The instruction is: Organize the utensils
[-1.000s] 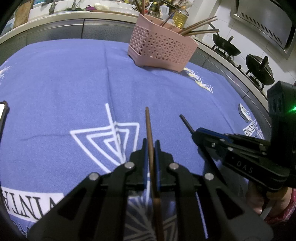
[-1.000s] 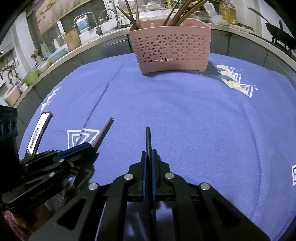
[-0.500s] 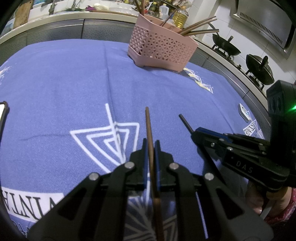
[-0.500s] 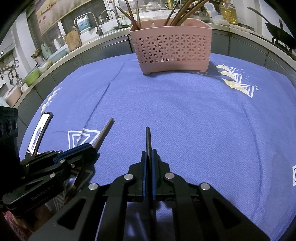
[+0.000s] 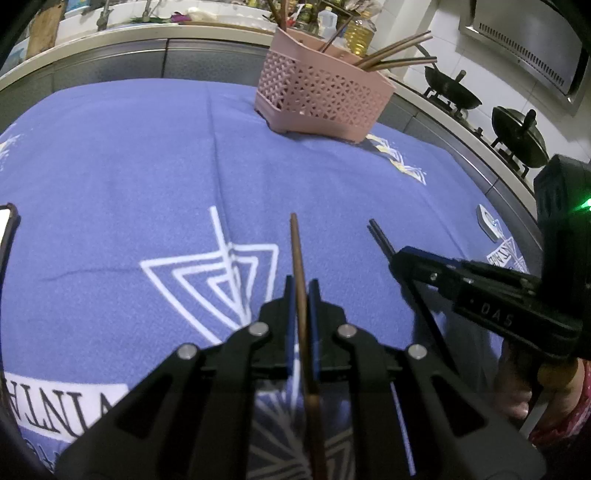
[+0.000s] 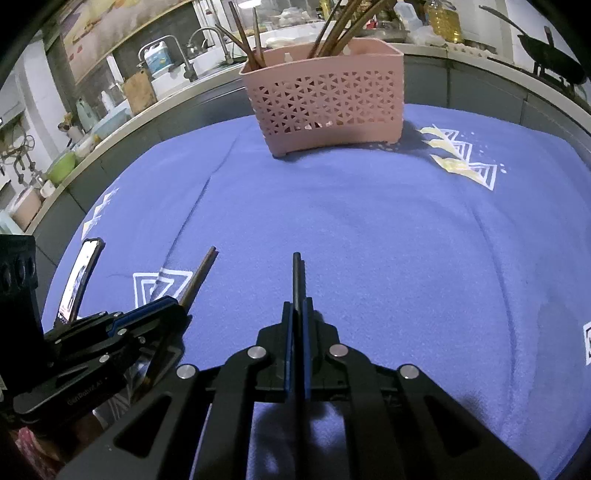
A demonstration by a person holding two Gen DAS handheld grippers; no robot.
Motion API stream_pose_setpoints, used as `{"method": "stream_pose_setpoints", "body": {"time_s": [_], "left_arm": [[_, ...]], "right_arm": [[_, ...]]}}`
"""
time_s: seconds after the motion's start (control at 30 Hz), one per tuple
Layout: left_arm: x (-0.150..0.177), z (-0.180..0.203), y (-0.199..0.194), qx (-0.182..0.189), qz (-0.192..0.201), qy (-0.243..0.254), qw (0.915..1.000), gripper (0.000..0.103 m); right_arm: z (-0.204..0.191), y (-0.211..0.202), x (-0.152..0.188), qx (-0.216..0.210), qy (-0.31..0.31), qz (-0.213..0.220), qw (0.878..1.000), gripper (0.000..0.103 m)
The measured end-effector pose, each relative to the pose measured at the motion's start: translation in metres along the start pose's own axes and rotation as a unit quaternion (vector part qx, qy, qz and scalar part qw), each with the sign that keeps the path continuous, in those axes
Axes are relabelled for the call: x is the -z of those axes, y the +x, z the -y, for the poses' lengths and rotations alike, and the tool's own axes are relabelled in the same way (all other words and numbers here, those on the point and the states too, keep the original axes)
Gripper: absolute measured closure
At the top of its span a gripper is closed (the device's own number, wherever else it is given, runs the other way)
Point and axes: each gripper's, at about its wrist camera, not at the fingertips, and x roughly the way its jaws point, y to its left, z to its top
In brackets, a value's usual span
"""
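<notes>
Two claws in view, each closed on chopsticks above the blue cloth (image 6: 369, 229) that covers the counter (image 5: 110, 55).

Left claw (image 5: 300, 291): jaws pinched on one brown chopstick (image 5: 296, 251), which runs forward between the pads and points toward the far side of the cloth. The same stick shows in the right wrist view, sticking out of the left claw at lower left.

Right claw (image 6: 295, 314): jaws pinched on dark chopsticks (image 6: 296, 277). In the left wrist view the tip looks doubled (probably two sticks held together, though I cannot tell for certain).

One pink basket (image 6: 328, 99) with lattice walls stands upright at the far end of the cloth, well apart from both claws. It holds two clusters of brown chopsticks: about three at the left end (image 6: 247, 44) and about five at the right (image 6: 343, 26); exact count is unclear where they overlap.

One phone (image 6: 79, 277) lies at the left edge of the cloth, screen lit. One small white object (image 5: 487, 223) lies at the right edge. Two black woks (image 5: 452, 92) sit on the stove at right.
</notes>
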Motion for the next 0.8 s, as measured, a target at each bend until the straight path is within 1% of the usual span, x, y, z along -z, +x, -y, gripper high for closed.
{"method": "stream_pose_setpoints", "body": {"time_s": [0.3,0.5,0.8], "left_arm": [[0.0001,-0.0003,0.0004,-0.001,0.000,-0.002,1.0000,0.095],[-0.0001,-0.0003,0.0008,-0.001,0.000,-0.002,1.0000,0.095],[-0.0002,-0.0002,0.0010,-0.001,-0.001,-0.001,1.0000,0.095]], "right_arm": [[0.0004,0.0008,0.0010,-0.005,-0.003,-0.004,1.000,0.098],[0.0021,0.0008,0.0018,-0.011,0.007,-0.005,1.000,0.098],[-0.0032,0.0010,0.0023,-0.001,-0.011,-0.004,1.000,0.098]]}}
